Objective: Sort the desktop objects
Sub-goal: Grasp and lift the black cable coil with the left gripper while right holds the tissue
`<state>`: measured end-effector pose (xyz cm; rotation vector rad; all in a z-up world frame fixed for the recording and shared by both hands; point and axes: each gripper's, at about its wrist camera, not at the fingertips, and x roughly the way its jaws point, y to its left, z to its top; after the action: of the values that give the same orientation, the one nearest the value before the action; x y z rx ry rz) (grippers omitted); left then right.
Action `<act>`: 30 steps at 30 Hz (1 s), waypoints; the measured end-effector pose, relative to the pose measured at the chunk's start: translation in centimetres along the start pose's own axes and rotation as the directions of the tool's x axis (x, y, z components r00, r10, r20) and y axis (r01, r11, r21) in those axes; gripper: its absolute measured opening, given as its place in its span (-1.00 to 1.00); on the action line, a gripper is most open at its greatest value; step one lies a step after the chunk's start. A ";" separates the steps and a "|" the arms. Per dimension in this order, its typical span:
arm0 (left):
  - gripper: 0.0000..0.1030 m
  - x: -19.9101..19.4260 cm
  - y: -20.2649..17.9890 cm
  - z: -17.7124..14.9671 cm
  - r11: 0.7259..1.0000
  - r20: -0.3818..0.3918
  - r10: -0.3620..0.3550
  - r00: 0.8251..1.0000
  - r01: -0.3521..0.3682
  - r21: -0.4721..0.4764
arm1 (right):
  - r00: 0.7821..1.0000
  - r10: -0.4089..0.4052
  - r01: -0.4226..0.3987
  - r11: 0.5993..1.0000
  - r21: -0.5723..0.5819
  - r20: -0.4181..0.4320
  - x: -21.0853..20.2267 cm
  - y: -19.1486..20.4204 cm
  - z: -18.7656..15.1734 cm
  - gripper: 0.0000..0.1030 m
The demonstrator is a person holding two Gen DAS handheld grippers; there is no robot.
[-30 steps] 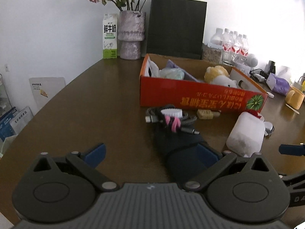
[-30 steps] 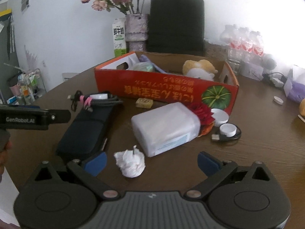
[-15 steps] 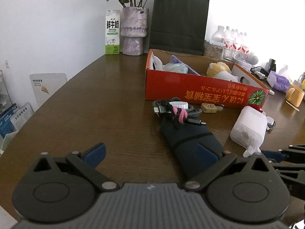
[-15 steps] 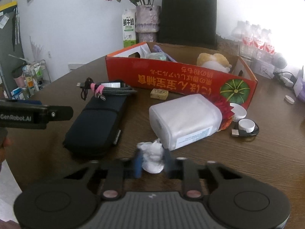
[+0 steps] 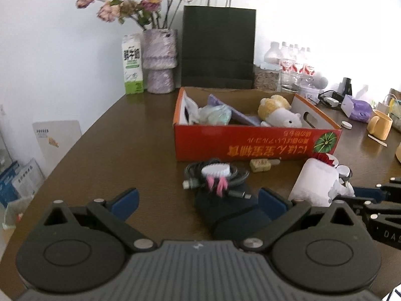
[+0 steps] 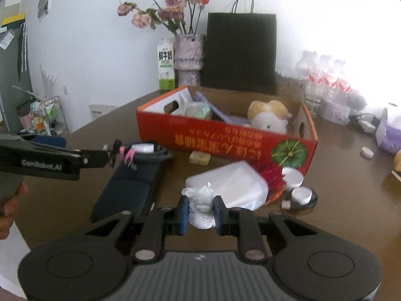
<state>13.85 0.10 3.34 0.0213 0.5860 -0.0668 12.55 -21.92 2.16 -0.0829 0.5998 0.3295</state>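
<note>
**Crumpled tissue pinched over a cluttered brown tabletop**

Nearest in the right wrist view: right claw [image 6: 200, 212] pressed onto a crumpled white tissue [image 6: 201, 208], blue pads tight against both sides, the wad raised just in front of a translucent white plastic container [image 6: 225, 188] lying on its side. Nearest in the left wrist view: left claw [image 5: 198, 200] spread wide, nothing between the blue pads, hovering above a dark zip case [image 5: 225, 210]. Seen from the right wrist, at the left edge, the same claw side-on with part of a hand [image 6: 10, 205] on its grip.

On the far end of the case, a coiled black cable [image 5: 215, 175] bound with a pink tie, a white brush-like piece on top. Just beyond, a small tan block [image 5: 260, 164] on the bare wood. Right of the container, a red flower-like decoration [image 6: 272, 175], two white caps [image 6: 293, 175] and a small black ring-shaped item.

Mid-tabletop [image 5: 112, 138], dark brown and glossy with a rounded edge: an open red cardboard box [image 5: 250, 145] with upside-down yellow lettering and a green pumpkin picture, holding a plush toy [image 5: 278, 113], a pale wrapped bundle and something purple.

Further back against the white wall: milk carton [image 5: 132, 65], lilac vase [image 5: 160, 62] with dried roses, black paper bag [image 5: 218, 50], a cluster of water bottles [image 5: 293, 65]. Far right: yellow mug [image 5: 381, 124], purple tissue pack, chargers and cables.

Left of the tabletop, down low: papers and booklets leaning at the wall, a small wire rack with bottles.
</note>
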 end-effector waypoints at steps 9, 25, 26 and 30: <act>1.00 3.3 -1.3 2.3 0.999 -0.042 -0.014 0.999 0.016 0.039 | 1.000 0.000 -0.001 1.000 0.018 0.030 1.4 -1.9 2.4 -0.62; 1.00 10.2 -1.8 3.8 0.996 -0.211 -0.016 0.977 0.034 0.082 | 1.000 0.017 -0.017 0.999 0.036 -0.018 6.9 -4.8 5.1 -0.62; 1.00 10.5 -1.8 3.9 0.996 -0.222 -0.016 0.975 0.036 0.085 | 1.000 0.018 -0.017 0.999 0.039 -0.020 7.1 -4.9 5.3 -0.62; 1.00 11.8 -2.0 4.2 0.995 -0.259 -0.012 0.966 0.037 0.092 | 0.999 0.019 -0.018 0.999 0.042 -0.027 7.6 -5.4 5.7 -0.62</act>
<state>25.81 -2.76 0.28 0.1178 0.8433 -0.1179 23.30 -23.86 2.45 -0.0420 0.6344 0.3339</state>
